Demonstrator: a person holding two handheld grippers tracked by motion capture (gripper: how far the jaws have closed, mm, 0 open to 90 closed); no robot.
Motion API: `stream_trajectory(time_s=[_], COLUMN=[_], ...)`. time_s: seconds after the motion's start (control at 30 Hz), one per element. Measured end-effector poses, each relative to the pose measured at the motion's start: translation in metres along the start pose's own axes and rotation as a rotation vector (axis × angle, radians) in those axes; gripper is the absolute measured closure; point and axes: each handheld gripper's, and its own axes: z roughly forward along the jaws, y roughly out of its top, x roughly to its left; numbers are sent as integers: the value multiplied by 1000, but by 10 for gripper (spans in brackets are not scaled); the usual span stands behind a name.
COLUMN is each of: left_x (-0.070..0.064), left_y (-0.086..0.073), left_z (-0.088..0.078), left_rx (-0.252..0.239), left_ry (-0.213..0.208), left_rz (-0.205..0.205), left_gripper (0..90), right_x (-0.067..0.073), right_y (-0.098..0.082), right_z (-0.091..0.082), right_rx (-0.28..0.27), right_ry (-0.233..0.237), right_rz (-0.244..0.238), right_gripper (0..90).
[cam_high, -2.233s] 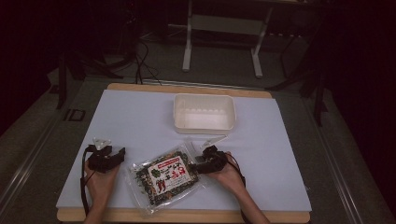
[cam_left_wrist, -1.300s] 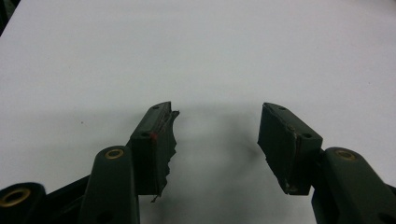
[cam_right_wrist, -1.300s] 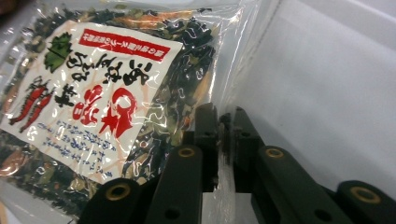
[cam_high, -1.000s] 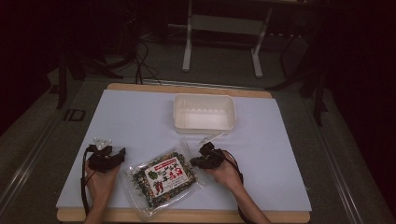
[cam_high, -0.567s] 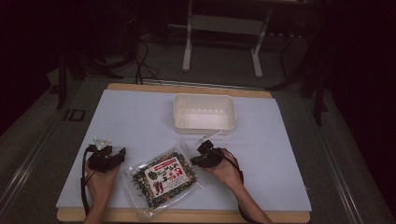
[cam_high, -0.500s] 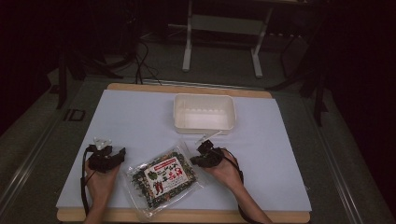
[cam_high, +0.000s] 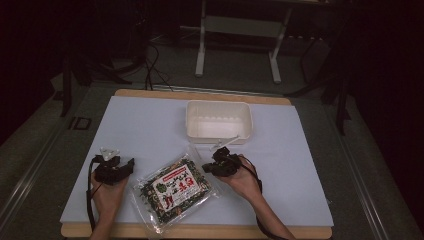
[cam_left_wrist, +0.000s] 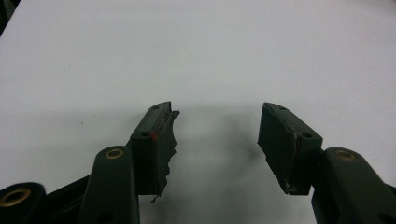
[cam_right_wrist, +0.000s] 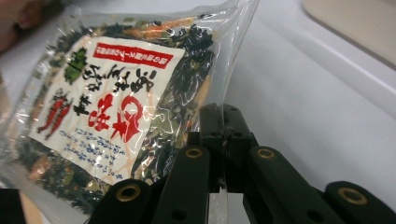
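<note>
In the high view, a clear packet (cam_high: 174, 187) of dark dried food with a white and red label is lying on the pale blue surface (cam_high: 150, 125), on the person's side of a white tray (cam_high: 219, 121) and well apart from it. The packet is lying at a slant, with its upper right corner pointing toward the tray. The right tool (cam_high: 214, 165) is sitting at that corner, between the packet and the tray, and it is touching the edge of the packet. The right hand (cam_high: 241, 179) is holding this tool from behind. The left tool (cam_high: 126, 165) is resting to the left of the packet, just beside it but apart from it, and the left hand (cam_high: 106, 192) is gripping it.

In the left gripper view, the left tool (cam_left_wrist: 215, 135) is standing with its jaws wide apart, and nothing is lying between them. The bare pale surface (cam_left_wrist: 196, 51) is stretching in front of it.

In the right gripper view, the jaws of the right tool (cam_right_wrist: 225, 123) are pressing together on the clear plastic edge of the packet (cam_right_wrist: 112, 102). The body of the packet is rising to the left of the jaws, with the label facing the camera. The tray (cam_right_wrist: 359, 23) is showing at the upper right, apart from the packet.
</note>
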Motion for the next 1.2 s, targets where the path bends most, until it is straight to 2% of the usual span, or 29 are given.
stream_trajectory(time_s=[0.23,0.57,0.77,1.2], left_x=[0,0,0,0], left_y=[0,0,0,0], left_z=[0,0,0,0], left_rx=[-3,-3,-5,-6], left_ry=[0,1,2,3], left_rz=[-1,-2,-2,-3], left_gripper=[454,454,455,455], right_x=[3,3,4,1], right_y=[8,20,24,36], right_z=[-10,-30,-38,-63], right_rx=[-23,-59,-63,-123], right_ry=[10,-22,-35,-62], right_rz=[-7,-29,-48,-49], right_gripper=[895,895,896,896])
